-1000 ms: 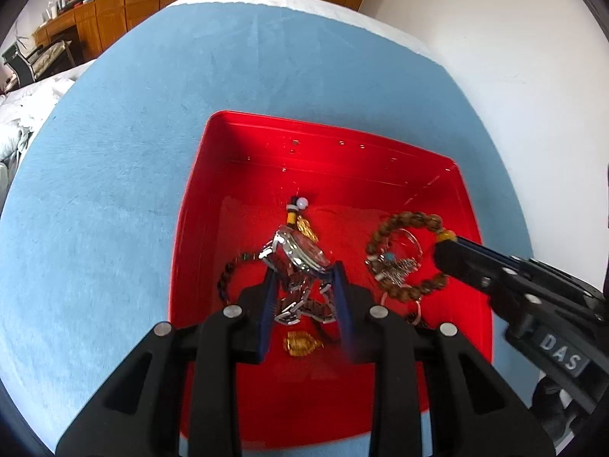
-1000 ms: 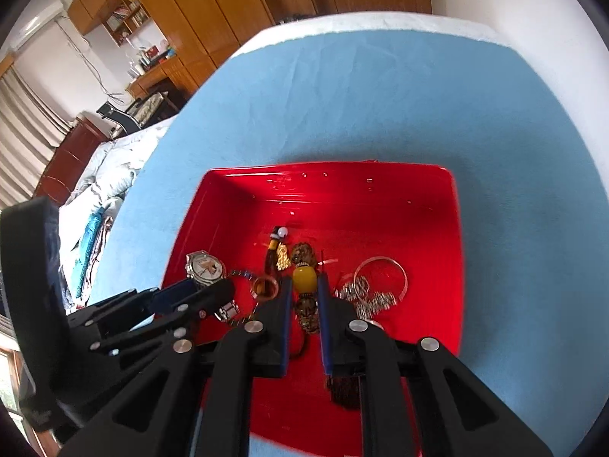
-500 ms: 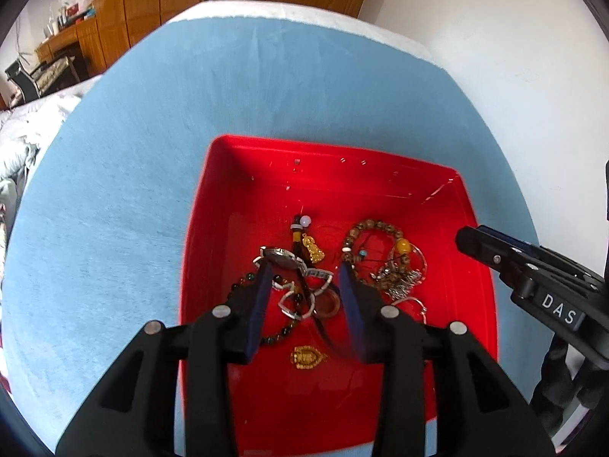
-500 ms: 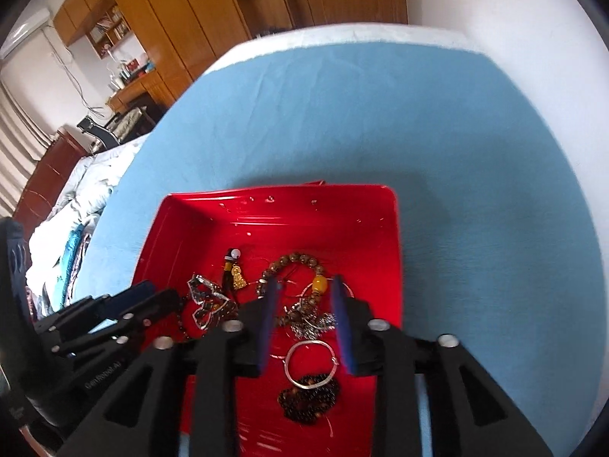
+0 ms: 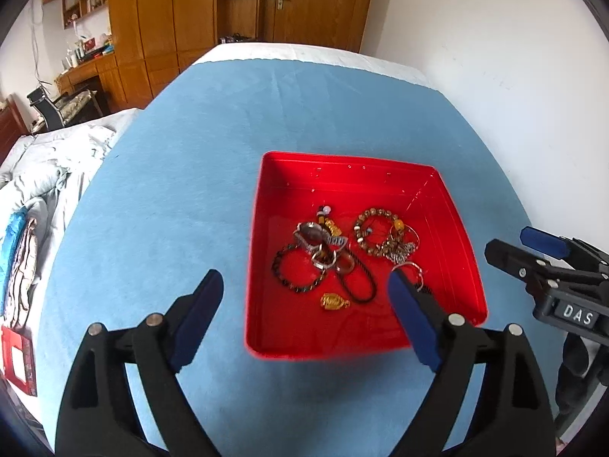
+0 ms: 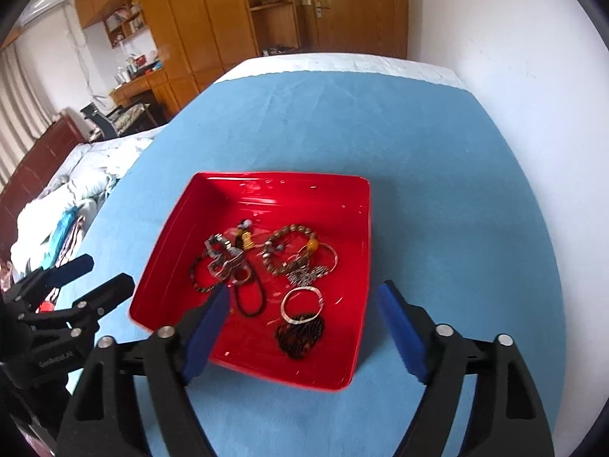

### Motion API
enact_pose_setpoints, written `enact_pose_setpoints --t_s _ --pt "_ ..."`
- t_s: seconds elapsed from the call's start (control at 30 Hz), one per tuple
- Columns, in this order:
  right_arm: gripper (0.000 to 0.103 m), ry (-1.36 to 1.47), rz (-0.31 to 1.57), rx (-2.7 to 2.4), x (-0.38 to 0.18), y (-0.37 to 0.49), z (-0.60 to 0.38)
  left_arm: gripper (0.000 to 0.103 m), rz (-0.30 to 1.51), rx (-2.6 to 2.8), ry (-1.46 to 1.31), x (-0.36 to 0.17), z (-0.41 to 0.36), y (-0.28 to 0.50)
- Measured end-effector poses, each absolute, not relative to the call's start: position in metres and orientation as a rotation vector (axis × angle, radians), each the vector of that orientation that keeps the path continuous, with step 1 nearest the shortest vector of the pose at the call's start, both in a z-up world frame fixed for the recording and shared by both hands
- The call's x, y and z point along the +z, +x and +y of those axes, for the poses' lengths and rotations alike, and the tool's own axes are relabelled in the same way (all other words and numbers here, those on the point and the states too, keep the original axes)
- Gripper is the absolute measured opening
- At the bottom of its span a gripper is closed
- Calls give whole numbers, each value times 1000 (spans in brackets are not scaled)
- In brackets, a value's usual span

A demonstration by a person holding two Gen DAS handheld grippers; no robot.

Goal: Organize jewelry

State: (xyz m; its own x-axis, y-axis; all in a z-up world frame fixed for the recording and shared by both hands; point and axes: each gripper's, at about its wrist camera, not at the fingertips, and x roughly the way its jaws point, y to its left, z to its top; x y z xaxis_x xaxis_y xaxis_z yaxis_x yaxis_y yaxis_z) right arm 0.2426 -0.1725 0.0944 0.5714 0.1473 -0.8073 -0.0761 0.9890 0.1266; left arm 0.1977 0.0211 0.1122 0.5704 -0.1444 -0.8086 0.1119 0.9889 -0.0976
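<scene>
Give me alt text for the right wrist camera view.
A red tray of tangled jewelry sits on a blue cloth. The empty right gripper, jaws opening, hangs above its near edge, with the left gripper at far left.

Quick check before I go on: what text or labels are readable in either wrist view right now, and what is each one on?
"DAS": white letters on a small plate on the body of the right gripper, seen in the left wrist view.
"GenRobot.AI", small and only just legible: on the body of the left gripper, seen in the right wrist view.
Red packet at the left edge: its white label is too blurred to read.
Nothing readable on the red tray.
</scene>
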Motion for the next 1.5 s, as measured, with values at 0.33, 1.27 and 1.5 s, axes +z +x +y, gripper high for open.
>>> enact_pose_setpoints --t_s 0.33,1.27,1.5 --pt "92 75 927 99 102 212 -167 93 923 -86 -46 120 38 171" --pt "92 92 943 122 96 203 -166 93 912 -95 -29 121 32 173" --pt "92 87 944 122 96 204 -164 93 918 -96 -28 119 31 174"
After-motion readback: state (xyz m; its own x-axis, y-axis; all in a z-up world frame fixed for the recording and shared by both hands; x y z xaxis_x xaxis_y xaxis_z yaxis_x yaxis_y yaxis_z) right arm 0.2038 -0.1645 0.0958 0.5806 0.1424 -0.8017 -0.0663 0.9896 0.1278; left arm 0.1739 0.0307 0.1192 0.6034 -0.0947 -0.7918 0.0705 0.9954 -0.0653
